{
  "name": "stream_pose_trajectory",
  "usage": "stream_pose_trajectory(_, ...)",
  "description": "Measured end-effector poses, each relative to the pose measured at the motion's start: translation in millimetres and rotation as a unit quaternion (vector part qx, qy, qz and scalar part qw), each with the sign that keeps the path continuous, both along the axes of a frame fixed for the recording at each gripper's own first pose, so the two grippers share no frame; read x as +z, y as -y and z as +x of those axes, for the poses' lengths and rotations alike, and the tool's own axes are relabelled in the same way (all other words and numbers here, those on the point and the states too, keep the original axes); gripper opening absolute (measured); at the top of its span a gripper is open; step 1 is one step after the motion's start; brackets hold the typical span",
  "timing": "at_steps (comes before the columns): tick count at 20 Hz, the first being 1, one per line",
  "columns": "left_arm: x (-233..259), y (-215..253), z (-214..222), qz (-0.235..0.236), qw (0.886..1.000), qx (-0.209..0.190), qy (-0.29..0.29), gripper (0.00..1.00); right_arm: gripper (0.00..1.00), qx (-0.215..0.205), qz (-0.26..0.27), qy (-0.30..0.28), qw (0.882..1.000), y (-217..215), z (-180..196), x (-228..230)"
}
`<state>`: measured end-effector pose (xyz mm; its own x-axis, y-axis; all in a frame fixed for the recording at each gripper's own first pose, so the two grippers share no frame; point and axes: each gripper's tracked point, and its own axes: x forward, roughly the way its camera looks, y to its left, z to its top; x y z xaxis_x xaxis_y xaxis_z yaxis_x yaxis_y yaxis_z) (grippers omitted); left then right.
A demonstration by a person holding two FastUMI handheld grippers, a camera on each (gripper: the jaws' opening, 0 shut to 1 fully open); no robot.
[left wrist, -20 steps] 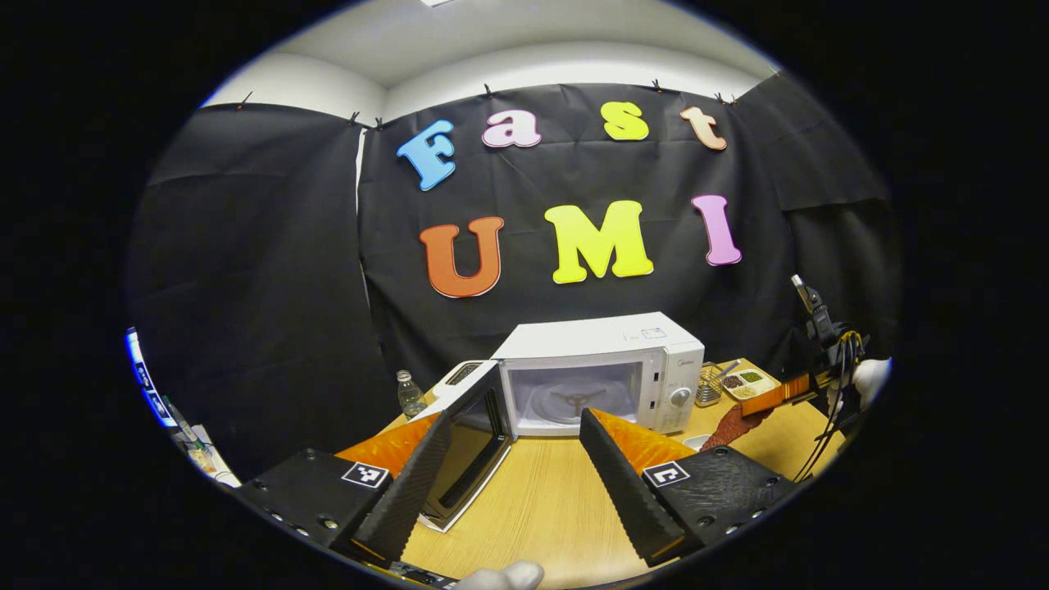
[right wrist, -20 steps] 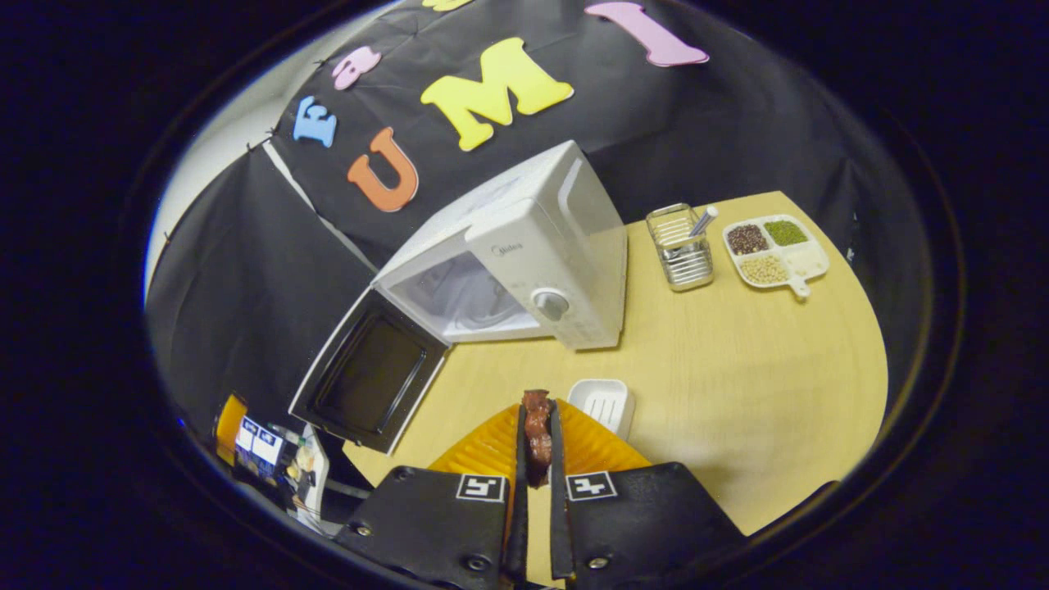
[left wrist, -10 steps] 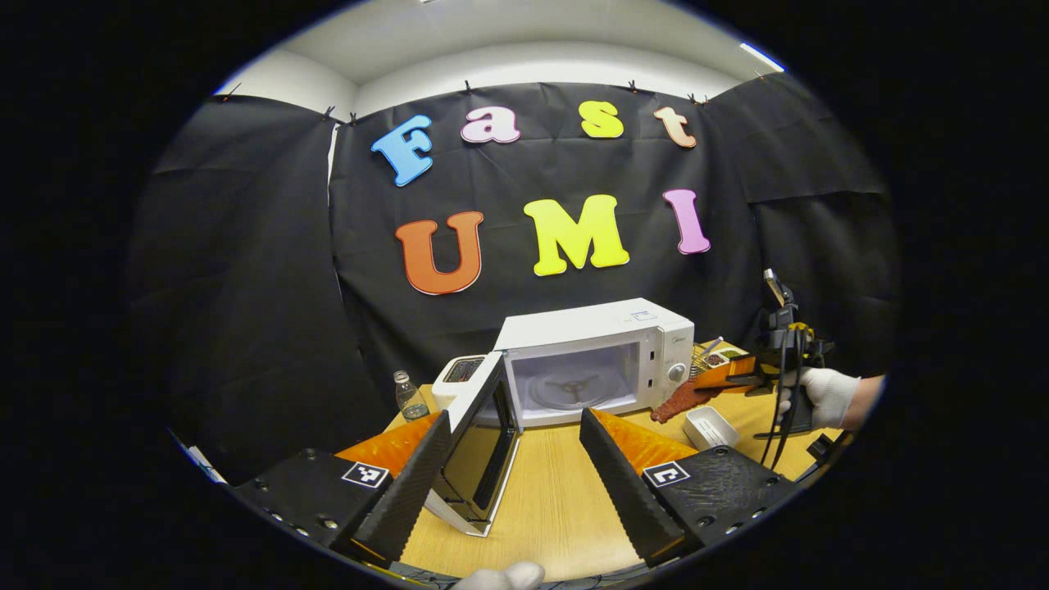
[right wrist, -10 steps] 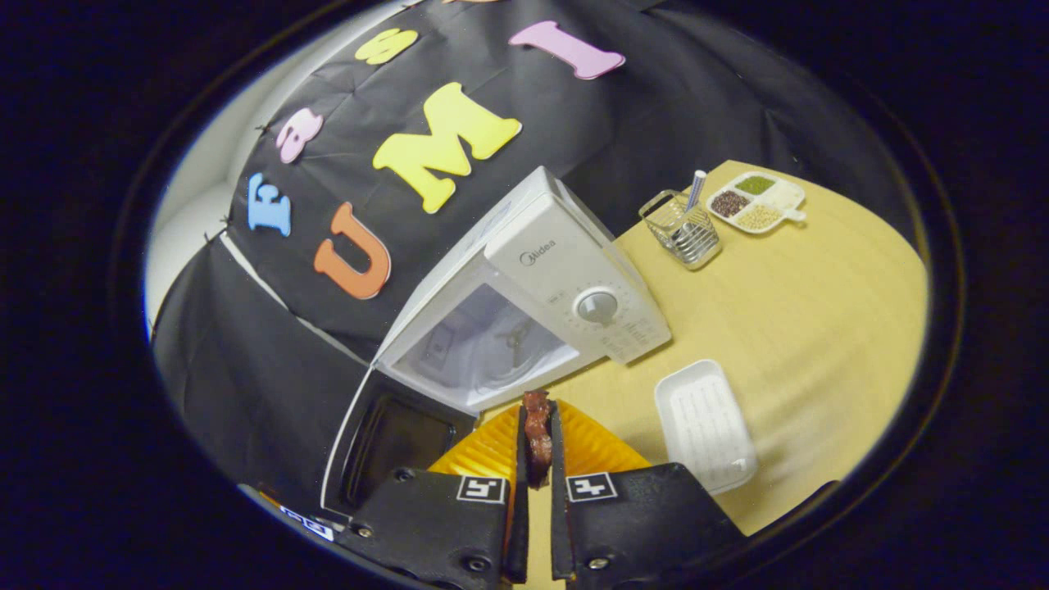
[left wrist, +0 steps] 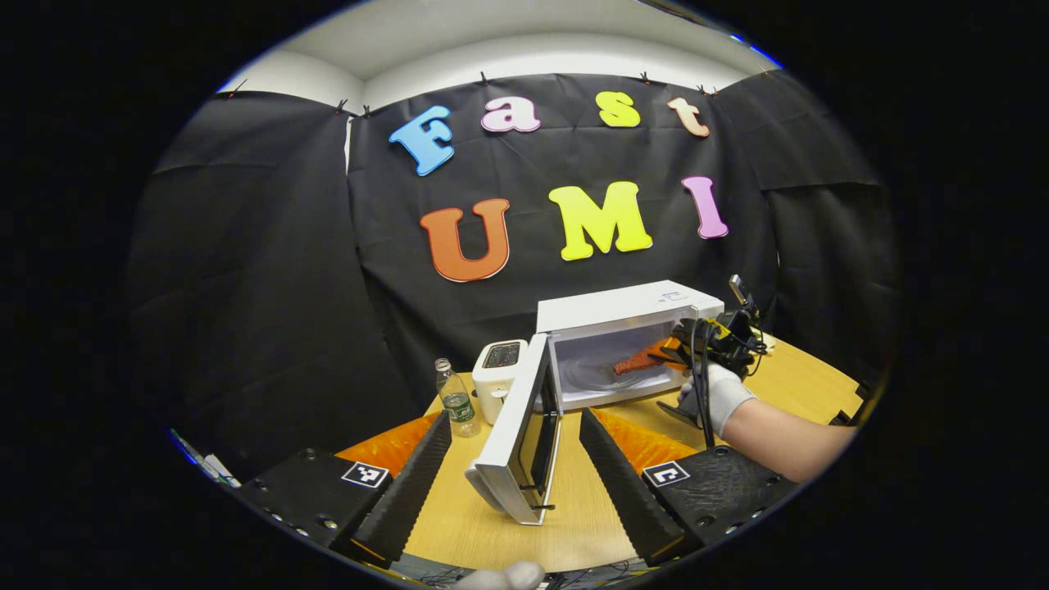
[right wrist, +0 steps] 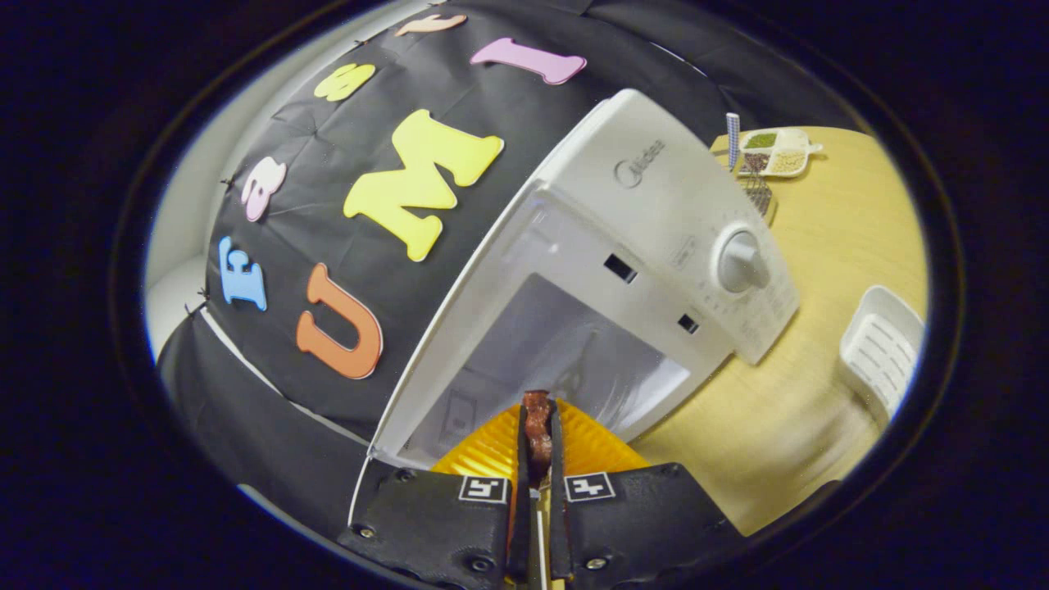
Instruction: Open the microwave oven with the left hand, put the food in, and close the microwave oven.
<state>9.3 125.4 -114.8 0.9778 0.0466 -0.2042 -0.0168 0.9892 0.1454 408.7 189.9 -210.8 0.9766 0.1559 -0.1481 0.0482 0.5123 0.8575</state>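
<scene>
The white microwave point(left wrist: 631, 307) stands at the back of the wooden table with its door point(left wrist: 524, 434) swung wide open toward me. In the left gripper view my left gripper point(left wrist: 512, 459) is open, its fingers either side of the door's edge without touching it. A gloved hand point(left wrist: 721, 393) holds my right gripper point(left wrist: 668, 354), which reaches into the microwave's cavity with a reddish-brown piece of food point(left wrist: 635, 362). In the right gripper view my right gripper point(right wrist: 537, 426) is shut on the food point(right wrist: 538, 426), right at the mouth of the microwave point(right wrist: 656, 213).
A white toaster point(left wrist: 500, 365) and a small plastic bottle point(left wrist: 453, 397) stand left of the microwave. To its right lie a white empty tray point(right wrist: 881, 348), a wire basket point(right wrist: 758, 192) and a divided dish of beans point(right wrist: 774, 152).
My right gripper has moved forward with the food, from in front of the microwave to inside its opening. The left gripper view has shifted, and the door sits more centred between my fingers.
</scene>
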Motion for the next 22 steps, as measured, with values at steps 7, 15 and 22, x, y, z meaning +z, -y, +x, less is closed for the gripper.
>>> stream_pose_trajectory(7,-9,-24,-1,0.021,0.999,0.026,0.004,0.97,0.12,-0.039,-0.049,-0.017,0.998,-27,61,-26)
stream_pose_trajectory(15,-17,-25,-4,0.021,0.999,0.033,-0.010,0.96,0.36,-0.048,-0.216,-0.027,0.975,-28,79,-57)
stream_pose_trajectory(22,-17,-23,-2,0.017,0.999,0.037,-0.002,0.96,0.92,-0.036,-0.325,-0.031,0.945,-13,72,-56)
